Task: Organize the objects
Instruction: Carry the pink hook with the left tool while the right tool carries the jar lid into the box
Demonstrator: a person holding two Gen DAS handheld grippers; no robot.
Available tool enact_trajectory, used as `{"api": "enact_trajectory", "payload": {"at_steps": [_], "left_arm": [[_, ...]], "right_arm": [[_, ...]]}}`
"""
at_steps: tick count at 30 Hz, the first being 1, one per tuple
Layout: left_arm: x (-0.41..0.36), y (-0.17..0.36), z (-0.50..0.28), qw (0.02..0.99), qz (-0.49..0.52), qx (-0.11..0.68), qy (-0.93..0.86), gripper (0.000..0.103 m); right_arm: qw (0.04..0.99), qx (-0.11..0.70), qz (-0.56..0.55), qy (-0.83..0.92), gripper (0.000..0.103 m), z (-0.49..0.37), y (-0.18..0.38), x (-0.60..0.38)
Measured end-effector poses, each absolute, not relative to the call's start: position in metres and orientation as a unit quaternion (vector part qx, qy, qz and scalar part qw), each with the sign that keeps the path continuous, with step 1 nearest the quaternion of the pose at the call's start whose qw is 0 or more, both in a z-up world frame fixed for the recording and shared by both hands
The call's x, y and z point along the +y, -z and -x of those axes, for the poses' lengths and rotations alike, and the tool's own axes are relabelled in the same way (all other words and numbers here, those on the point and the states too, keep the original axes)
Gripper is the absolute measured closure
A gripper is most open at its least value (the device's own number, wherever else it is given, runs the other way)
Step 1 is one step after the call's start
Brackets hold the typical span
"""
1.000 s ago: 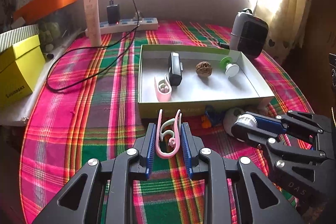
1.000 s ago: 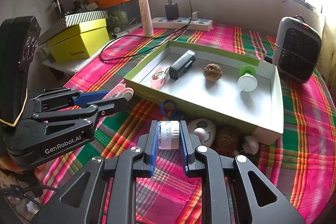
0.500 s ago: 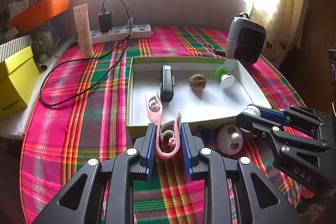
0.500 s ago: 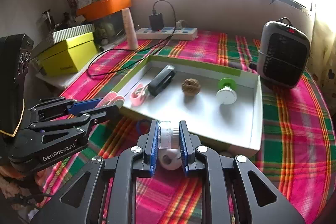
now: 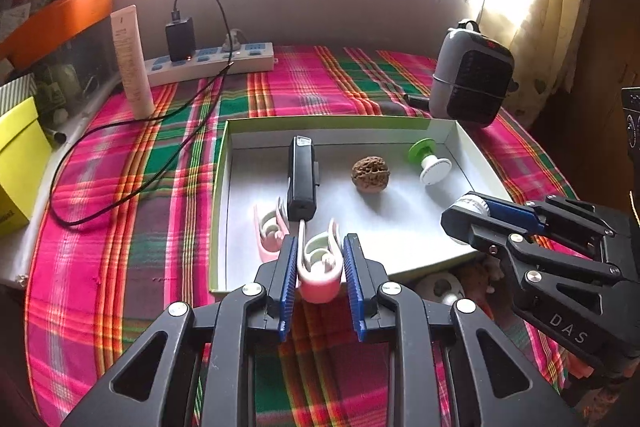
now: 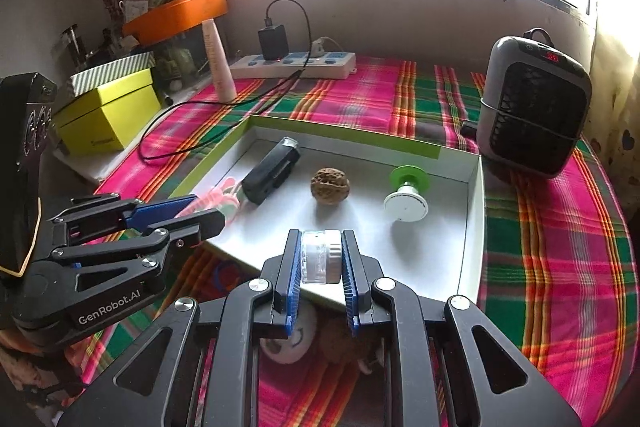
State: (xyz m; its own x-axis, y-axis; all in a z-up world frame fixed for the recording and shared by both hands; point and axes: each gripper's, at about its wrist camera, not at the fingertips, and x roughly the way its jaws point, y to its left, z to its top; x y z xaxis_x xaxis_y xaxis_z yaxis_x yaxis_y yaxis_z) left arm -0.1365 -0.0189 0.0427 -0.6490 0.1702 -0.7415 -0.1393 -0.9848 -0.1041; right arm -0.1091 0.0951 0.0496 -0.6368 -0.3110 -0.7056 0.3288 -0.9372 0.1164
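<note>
A plaid cloth (image 5: 320, 79) covers the table, with a heater (image 6: 532, 107) at the tray's far right corner, a power strip (image 5: 208, 63) along the back wall and a yellow box (image 6: 108, 115) at the left. The shallow tray (image 5: 219, 187) holds a black device (image 5: 302, 179), a walnut (image 6: 330, 185), a green-and-white spool (image 6: 406, 193) and a pink clip (image 5: 270, 231). Over its near edge a second pink clip (image 5: 320, 263) is pinched by the left gripper (image 5: 320, 255) and a small clear jar (image 6: 320, 261) by the right gripper (image 6: 320, 259); a white toy (image 5: 438, 287) lies outside the near wall.
</note>
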Motion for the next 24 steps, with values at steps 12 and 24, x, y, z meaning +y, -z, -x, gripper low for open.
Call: {"api": "enact_trajectory", "payload": {"at_steps": [12, 24], "left_arm": [[-0.016, -0.037, 0.157, 0.086, 0.417, -0.016, -0.905, 0.082], [-0.008, -0.031, 0.178, 0.093, 0.426, -0.014, -0.900, 0.082]], "right_arm": [[0.173, 0.012, -0.394, 0.903, 0.083, 0.130, -0.045, 0.098], [0.173, 0.011, -0.408, 0.896, 0.083, 0.149, -0.036, 0.099]]}}
